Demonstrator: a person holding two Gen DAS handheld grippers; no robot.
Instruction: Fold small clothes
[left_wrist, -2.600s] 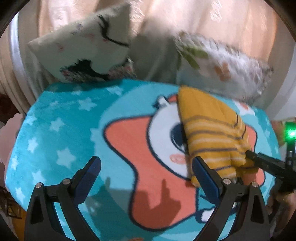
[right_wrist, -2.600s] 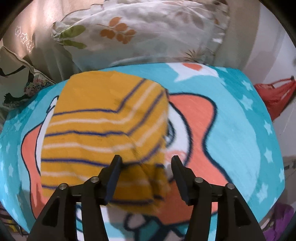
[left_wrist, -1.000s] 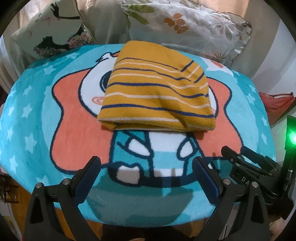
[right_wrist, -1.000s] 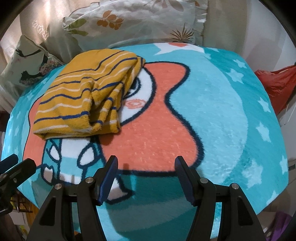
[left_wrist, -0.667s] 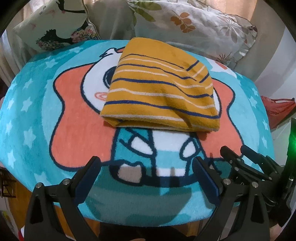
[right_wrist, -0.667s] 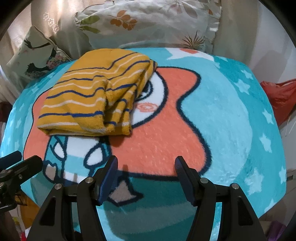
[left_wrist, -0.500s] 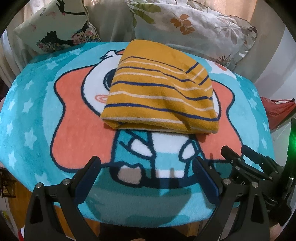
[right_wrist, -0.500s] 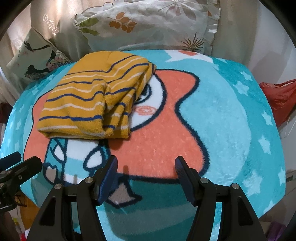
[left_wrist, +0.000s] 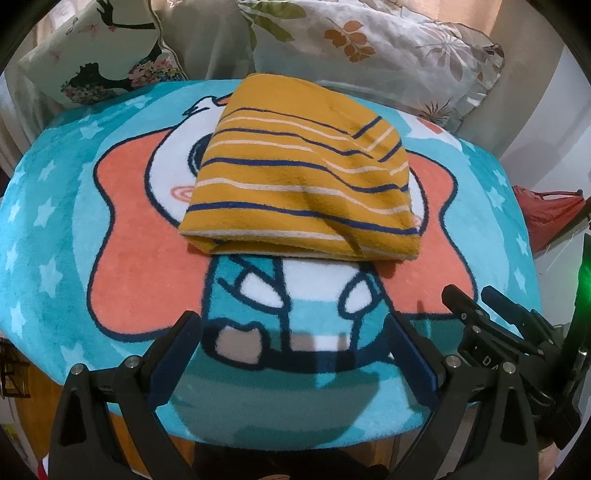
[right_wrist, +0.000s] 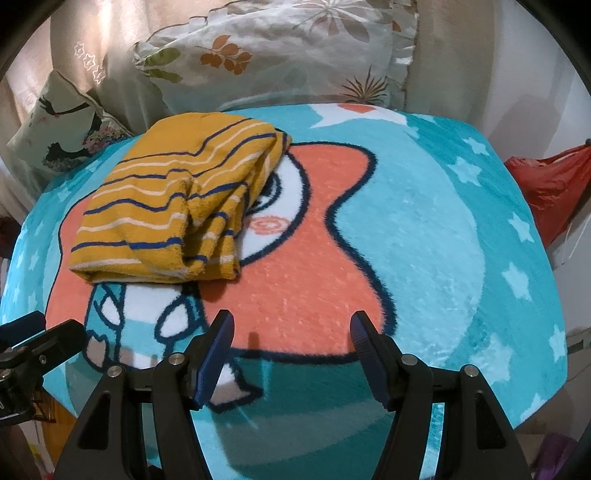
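A mustard-yellow garment (left_wrist: 303, 177) with navy and white stripes lies folded into a thick rectangle on the turquoise cartoon blanket (left_wrist: 55, 229), toward its far side. In the right wrist view the same garment (right_wrist: 177, 206) sits at the upper left. My left gripper (left_wrist: 293, 332) hovers open over the blanket's near edge, well short of the garment, nothing between its fingers. My right gripper (right_wrist: 291, 332) is also open and empty, to the right of the garment. The right gripper (left_wrist: 491, 310) shows at the lower right of the left wrist view.
Two patterned pillows, a floral pillow (left_wrist: 369, 40) and a silhouette-print pillow (left_wrist: 96, 55), lean behind the blanket. A red bag (right_wrist: 550, 184) hangs off the right side. The blanket (right_wrist: 461, 221) ends at a near edge just under both grippers.
Earlier the right gripper stood over the garment's near end; both grippers have since drawn back toward the near edge, and the folded garment lies free. Over the last second little has shifted.
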